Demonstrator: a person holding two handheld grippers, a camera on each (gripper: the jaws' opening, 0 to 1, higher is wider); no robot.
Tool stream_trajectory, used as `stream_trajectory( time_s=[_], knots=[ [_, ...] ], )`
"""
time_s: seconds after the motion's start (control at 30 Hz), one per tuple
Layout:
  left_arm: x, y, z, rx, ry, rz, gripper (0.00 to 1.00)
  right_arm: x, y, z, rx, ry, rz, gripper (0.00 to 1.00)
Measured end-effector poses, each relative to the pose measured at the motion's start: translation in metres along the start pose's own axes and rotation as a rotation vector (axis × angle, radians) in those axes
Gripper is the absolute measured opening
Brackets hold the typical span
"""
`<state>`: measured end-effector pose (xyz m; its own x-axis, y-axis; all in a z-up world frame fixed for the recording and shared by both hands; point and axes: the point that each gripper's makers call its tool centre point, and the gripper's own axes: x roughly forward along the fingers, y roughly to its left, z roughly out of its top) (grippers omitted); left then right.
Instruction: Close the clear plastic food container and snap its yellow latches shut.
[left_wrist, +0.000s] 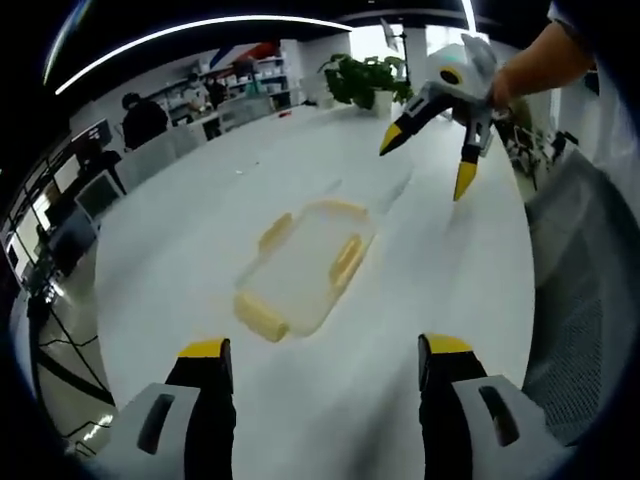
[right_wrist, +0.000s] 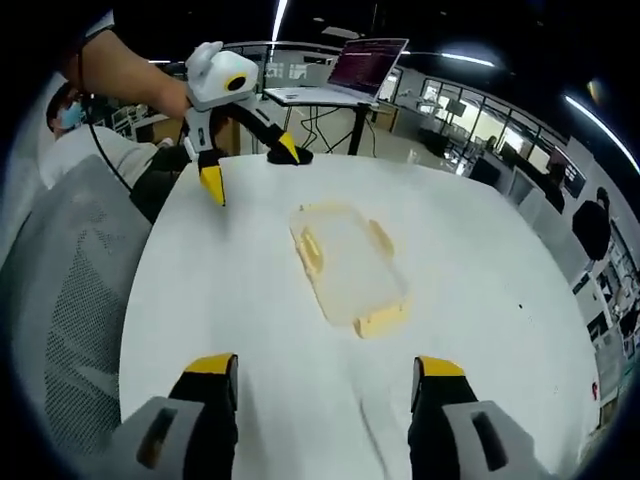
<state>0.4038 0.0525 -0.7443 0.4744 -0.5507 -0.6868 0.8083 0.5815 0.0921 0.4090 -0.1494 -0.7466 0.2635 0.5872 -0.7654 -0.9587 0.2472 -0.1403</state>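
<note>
Office surroundings ring a large white counter (left_wrist: 180, 270): desks with monitors, a seated person, a potted plant (left_wrist: 362, 80) at the counter's far end in the left gripper view, and an open laptop (right_wrist: 365, 65) on a stand beyond the counter in the right gripper view. A grey mesh chair (right_wrist: 70, 300) stands beside the counter.

One clear plastic container (left_wrist: 305, 265) lies on the counter, near its middle, with its lid resting on top. Four yellow latches (left_wrist: 347, 258) show on it, one on each long side and one at each short end; the near end one sticks outward, apparently unsnapped. I cannot tell whether anything is inside. In the left gripper view its long axis runs diagonally, from near left toward the plant.

Two tongs are present. The left tongs (left_wrist: 325, 350) hover above the counter short of the container, spread wide and empty. The right tongs (right_wrist: 325, 368) likewise stand wide and empty, on the container's opposite side, apart from it.
</note>
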Motion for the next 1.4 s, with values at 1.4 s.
stream_trajectory(
  time_s=[1.4],
  knots=[
    [0.035,0.040,-0.012,0.217,0.106,-0.116,0.70,0.047,-0.039,0.007,-0.166,0.091,0.117,0.66]
  ],
)
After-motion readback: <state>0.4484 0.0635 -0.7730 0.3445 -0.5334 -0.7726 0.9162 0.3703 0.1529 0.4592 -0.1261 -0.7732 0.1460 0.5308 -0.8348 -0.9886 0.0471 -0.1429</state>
